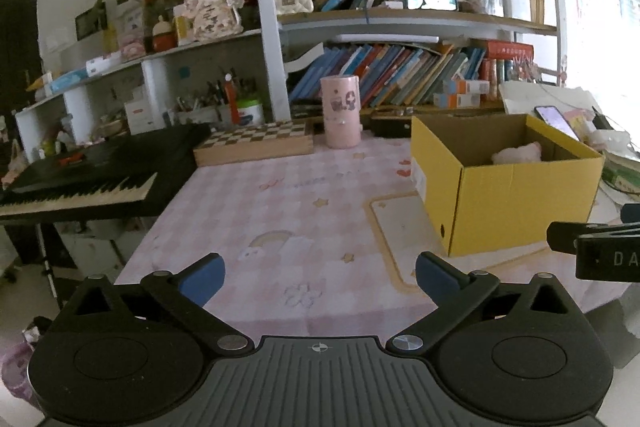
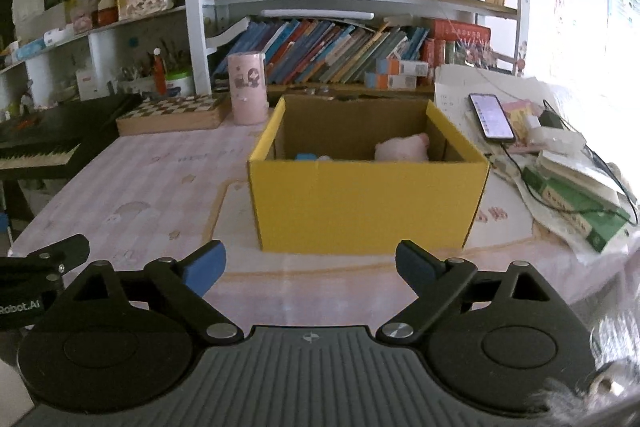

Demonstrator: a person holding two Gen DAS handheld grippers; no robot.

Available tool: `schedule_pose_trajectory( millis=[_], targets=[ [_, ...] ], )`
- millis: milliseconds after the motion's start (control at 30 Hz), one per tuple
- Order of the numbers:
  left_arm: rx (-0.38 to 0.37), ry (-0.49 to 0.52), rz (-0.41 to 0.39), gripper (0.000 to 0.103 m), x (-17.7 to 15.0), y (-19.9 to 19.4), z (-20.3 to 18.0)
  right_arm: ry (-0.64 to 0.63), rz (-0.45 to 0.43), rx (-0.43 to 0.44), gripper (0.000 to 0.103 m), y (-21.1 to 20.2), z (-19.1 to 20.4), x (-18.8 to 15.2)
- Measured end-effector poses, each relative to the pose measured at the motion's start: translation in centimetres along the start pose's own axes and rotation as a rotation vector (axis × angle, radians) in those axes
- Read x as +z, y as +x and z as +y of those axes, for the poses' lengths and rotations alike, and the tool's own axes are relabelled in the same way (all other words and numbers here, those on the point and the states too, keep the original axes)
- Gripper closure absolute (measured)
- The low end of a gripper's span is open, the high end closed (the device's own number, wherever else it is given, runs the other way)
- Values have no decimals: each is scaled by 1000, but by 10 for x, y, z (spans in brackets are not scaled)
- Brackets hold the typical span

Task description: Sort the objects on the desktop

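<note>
A yellow cardboard box [image 1: 516, 203] [image 2: 368, 203] stands open on the pink patterned desk [image 1: 280, 195] [image 2: 140, 179]. Inside lie a pink plush toy [image 1: 518, 153] [image 2: 402, 147] and a small blue object [image 2: 308, 157]. A pink cylindrical container [image 1: 341, 111] [image 2: 247, 87] stands upright at the back of the desk. My left gripper [image 1: 320, 277] is open and empty above the desk's near edge, left of the box. My right gripper [image 2: 310, 269] is open and empty in front of the box. The right gripper's side shows at the right edge of the left wrist view [image 1: 600, 247].
A wooden chessboard box [image 1: 256, 143] [image 2: 172, 115] lies at the back left. A black keyboard piano [image 1: 80, 183] [image 2: 36, 147] stands left of the desk. A phone [image 2: 491, 117], cables and stacked books [image 2: 576, 195] lie at the right. Bookshelves [image 2: 340, 3] fill the back.
</note>
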State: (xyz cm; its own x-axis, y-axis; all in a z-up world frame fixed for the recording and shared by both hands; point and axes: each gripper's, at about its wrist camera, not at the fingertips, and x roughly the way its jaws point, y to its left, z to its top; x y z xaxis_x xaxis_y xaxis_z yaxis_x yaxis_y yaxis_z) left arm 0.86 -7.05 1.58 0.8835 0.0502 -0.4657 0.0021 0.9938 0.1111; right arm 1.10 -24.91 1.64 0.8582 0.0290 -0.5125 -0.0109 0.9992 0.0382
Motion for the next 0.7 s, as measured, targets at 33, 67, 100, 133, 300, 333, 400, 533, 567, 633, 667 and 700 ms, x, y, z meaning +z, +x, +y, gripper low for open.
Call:
schedule_pose_trajectory(
  millis=[33, 67, 100, 133, 300, 333, 400, 533, 567, 633, 667, 700],
  targets=[
    [-1, -2, 0, 0, -2, -3, 2, 3, 1, -5, 10, -4, 3, -4],
    [-3, -4, 0, 0, -4, -7, 4, 4, 2, -9, 9, -8, 5, -7],
    [-6, -6, 2, 0, -6, -10, 5, 5, 4, -14, 9, -12, 8, -11],
    [-8, -9, 3, 0, -9, -13, 6, 7, 6, -16, 9, -15, 10, -14],
    [10, 30, 8, 0, -21, -25, 5, 9, 34, -20, 8, -29, 21, -31],
    [12, 43, 11, 0, -23, -27, 5, 13, 38, -25, 8, -32, 23, -34],
    [10, 56, 18, 0, -28, -31, 4, 17, 42, -30, 7, -37, 26, -38],
    [-7, 51, 38, 0, -36, -38, 8, 19, 50, -27, 6, -46, 32, -45],
    [-6, 50, 40, 0, -38, -40, 10, 21, 53, -27, 6, -48, 32, -46],
    [0, 46, 44, 0, -40, -41, 13, 32, 52, -30, 5, -51, 33, -49],
    [0, 39, 48, 0, -40, -41, 15, 36, 52, -31, 5, -52, 34, -49],
    [-1, 30, 53, 0, -41, -41, 17, 40, 54, -30, 5, -53, 34, -50]
  ],
)
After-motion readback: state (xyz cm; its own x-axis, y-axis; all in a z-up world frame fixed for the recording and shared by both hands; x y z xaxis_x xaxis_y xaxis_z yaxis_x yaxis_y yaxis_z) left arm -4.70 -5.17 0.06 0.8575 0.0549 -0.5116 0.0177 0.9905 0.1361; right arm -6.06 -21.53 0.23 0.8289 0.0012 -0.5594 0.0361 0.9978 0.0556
